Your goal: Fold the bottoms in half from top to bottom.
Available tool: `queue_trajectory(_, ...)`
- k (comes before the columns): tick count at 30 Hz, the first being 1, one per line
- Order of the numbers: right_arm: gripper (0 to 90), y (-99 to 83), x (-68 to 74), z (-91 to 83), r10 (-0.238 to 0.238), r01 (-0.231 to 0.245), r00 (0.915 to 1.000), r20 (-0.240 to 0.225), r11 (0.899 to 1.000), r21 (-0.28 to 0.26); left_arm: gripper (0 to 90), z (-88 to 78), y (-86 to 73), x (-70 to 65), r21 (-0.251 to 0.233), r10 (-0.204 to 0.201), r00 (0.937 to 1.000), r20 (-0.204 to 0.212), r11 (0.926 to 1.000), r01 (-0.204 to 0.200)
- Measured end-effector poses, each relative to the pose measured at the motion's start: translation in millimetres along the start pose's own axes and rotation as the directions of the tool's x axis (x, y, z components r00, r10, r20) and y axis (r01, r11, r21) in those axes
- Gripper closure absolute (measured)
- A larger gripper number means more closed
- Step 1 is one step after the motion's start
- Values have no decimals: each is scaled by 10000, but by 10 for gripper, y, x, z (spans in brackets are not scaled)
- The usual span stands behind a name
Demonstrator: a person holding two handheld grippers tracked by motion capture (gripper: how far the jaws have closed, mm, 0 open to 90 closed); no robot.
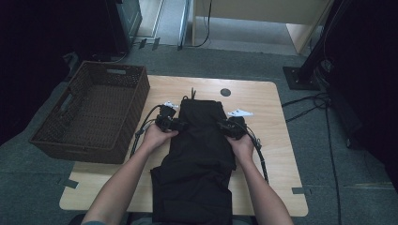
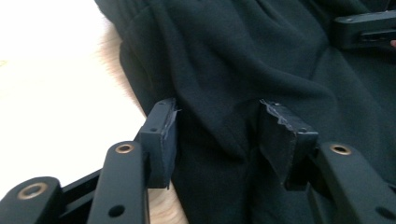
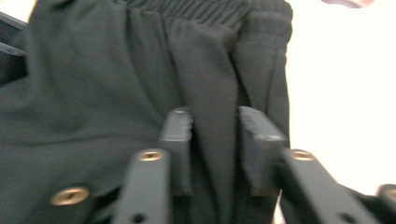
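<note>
Gripping both side edges of the black pants point(image 1: 199, 154), the left gripper point(image 1: 180, 124) and right gripper point(image 1: 220, 124) are pinching cloth folds (the left less surely). Folding is barely starting; the basket point(image 1: 91, 112) is awaiting the pants.

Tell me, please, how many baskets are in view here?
1. The brown woven basket sits at the table's left edge, left of the black garment. Others may lie outside the pictures.
</note>
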State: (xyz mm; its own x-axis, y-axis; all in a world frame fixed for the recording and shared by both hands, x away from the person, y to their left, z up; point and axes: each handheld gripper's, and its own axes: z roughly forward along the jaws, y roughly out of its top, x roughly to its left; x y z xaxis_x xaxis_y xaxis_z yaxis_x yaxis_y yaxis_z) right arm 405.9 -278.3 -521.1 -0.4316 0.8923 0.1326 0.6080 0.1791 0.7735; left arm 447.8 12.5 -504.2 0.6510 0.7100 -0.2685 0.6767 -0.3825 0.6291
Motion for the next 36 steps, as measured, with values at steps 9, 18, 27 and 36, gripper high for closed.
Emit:
queue_trajectory(9, 321, 4, -108, -32, 2, -14, 9982, 598, 9998, 205, 435, -19, -7, 81, -210, -385, 9991, 158, 9990, 388)
queue_trajectory(18, 579, 25, -41, 38, -30, 30, 10000, -14, 10000, 66, 558, 59, 5, -28, -231, -76, 9996, 280, 9997, 82)
queue_trajectory(27, 821, 112, -145, 33, 1545, -1475, 9790, -1329, 9872, 612, 863, 22, 79, 57, -12, -793, 9911, 1067, 9968, 799)
queue_trajectory(36, 825, 769, -375, -90, 2193, -2136, 9575, -1872, 9756, 506, 865, -291, 707, 182, -798, -1132, 9852, 1284, 9891, 1240)
